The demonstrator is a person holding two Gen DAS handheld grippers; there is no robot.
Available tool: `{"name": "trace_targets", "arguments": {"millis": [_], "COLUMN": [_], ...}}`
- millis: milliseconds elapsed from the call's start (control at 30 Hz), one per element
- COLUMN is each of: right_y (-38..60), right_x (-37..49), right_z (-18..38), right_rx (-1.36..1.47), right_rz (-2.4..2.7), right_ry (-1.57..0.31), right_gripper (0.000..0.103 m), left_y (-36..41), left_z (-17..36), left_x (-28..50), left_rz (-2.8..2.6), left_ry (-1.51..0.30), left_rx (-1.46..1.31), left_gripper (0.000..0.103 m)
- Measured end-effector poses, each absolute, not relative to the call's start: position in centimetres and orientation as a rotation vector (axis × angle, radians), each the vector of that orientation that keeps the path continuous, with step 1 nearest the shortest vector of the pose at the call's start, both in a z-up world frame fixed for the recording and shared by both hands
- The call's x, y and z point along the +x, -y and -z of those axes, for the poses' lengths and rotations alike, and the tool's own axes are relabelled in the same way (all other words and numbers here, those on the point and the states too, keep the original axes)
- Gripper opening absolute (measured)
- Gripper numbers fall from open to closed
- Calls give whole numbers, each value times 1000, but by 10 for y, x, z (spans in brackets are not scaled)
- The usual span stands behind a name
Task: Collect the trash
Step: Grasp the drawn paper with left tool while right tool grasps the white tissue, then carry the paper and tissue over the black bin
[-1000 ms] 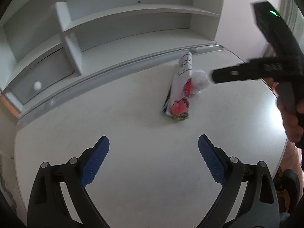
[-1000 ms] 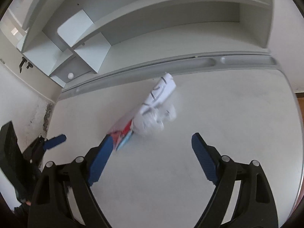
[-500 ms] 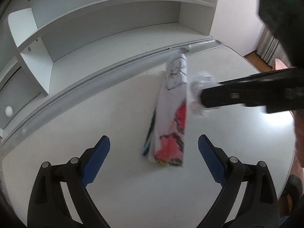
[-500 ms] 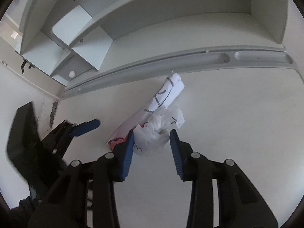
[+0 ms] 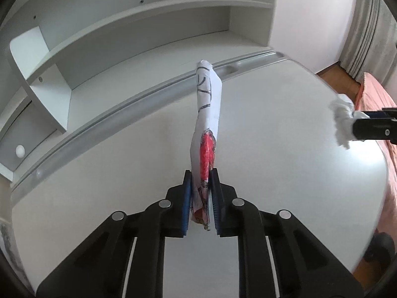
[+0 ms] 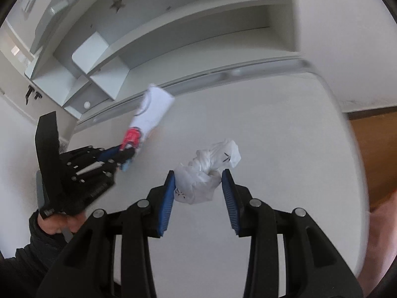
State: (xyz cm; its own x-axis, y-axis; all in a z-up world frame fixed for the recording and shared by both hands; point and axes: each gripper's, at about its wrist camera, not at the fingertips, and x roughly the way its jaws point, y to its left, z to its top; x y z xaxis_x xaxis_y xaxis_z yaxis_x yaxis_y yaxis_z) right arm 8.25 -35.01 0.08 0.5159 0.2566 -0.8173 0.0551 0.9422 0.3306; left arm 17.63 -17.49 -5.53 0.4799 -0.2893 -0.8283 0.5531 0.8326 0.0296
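Note:
A folded sheet of paper (image 5: 208,104) with a red drawing sticks up from my left gripper (image 5: 201,173), which is shut on its lower end above the white desk (image 5: 273,161). In the right wrist view that paper (image 6: 152,106) and the left gripper (image 6: 129,152) show at the left. My right gripper (image 6: 197,173) is shut on a crumpled white plastic bag (image 6: 206,171), lifted off the desk. From the left wrist view the bag (image 5: 343,114) and the right gripper (image 5: 357,124) appear at the right edge.
A white shelf unit (image 5: 148,57) with a drawer knob (image 5: 19,151) stands behind the desk's rear groove (image 5: 124,104). Wooden floor (image 6: 372,149) and a curtain (image 5: 367,37) lie past the desk's right edge. A person's hand (image 6: 53,223) holds the left gripper.
Both grippers went from open to shut: the right closed on the bag and carried it right and up, the left moved in and closed on the paper, which now stands off the desk.

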Motion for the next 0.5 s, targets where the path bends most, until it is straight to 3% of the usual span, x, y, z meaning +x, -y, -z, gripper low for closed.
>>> {"name": "trace_targets", "arguments": {"millis": [267, 500], "right_y": [454, 543], "right_x": [-61, -201], "right_z": [-13, 18], "right_rx": [423, 554], "right_rz": [158, 430], "right_ry": [-928, -893], "right_gripper": [38, 38], "left_y": [268, 385], "left_z": [30, 38], "left_x": [75, -27], "left_rz": [798, 1111], "left_ry": [-887, -888], "left_rx": [320, 379], "left_gripper": [14, 14]}}
